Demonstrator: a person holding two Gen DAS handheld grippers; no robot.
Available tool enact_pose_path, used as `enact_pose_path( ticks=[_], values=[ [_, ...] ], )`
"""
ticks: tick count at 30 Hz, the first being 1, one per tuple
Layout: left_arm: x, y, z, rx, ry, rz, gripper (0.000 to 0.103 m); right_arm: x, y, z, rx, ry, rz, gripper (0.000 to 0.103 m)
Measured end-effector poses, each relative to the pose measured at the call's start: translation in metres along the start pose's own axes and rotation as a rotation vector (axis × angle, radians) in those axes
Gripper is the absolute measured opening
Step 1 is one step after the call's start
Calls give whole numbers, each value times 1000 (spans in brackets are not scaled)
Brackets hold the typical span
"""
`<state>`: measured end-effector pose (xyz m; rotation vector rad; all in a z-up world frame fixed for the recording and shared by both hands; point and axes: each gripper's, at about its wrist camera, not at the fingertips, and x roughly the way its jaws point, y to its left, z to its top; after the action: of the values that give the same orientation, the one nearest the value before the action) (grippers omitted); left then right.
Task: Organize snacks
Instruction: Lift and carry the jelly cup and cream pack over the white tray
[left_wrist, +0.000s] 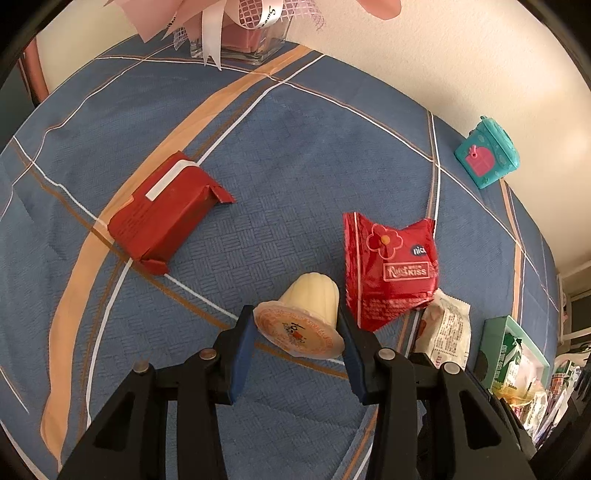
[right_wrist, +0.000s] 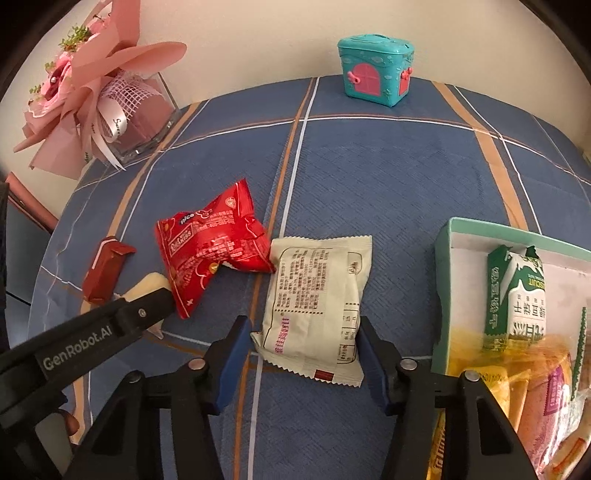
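Two red packets, one cream ribbed jelly cup (left_wrist: 312, 314) and one pale printed sachet (right_wrist: 317, 306) are counted on the blue checked cloth (left_wrist: 295, 166). At three o'clock, a green-rimmed box (right_wrist: 443, 280) holds several snack packs. The cup is pinched by the left gripper (left_wrist: 297, 354); the sachet is pressed between the right gripper (right_wrist: 304, 358) pads.

The red snack bag (left_wrist: 389, 269) in the middle right of the left wrist view says "nice" in a small dark circle, and "KISS" in a box under it. In the right wrist view, the black arm of the left gripper (right_wrist: 74, 347) at the lower left says "GenRobot.AI" in pale letters. The green and white packet (right_wrist: 517, 295) in the box at the right says "BISCUIT" sideways. The cream packet (right_wrist: 317, 302) in the middle has small print, too tiny to read. The white ribbon (right_wrist: 116, 122) on the flowers at the upper left has curly writing, too small to read.
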<state>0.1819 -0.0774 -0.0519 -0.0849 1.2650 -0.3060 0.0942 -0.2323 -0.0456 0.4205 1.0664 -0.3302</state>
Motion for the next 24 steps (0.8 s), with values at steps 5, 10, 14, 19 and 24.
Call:
enact_pose_path(
  ticks=[5, 10, 14, 19, 24],
  values=[
    [-13, 4, -9, -3, -2, -5, 45, -8, 6, -6, -27, 10, 1, 53],
    [-27, 7, -21, 1, -11, -7, 45, -21, 11, -15, -37, 7, 11, 52],
    [-41, 12, -29, -8, -19, -11, 45, -43, 16, -24, -53, -24, 32, 52],
    [-60, 11, -37, -6, -41, -16, 45, -65, 17, -30, -46, -46, 61, 52],
    [-78, 6, -43, 2, -68, -32, 45, -89, 12, -39, -44, -79, 61, 52]
  ],
)
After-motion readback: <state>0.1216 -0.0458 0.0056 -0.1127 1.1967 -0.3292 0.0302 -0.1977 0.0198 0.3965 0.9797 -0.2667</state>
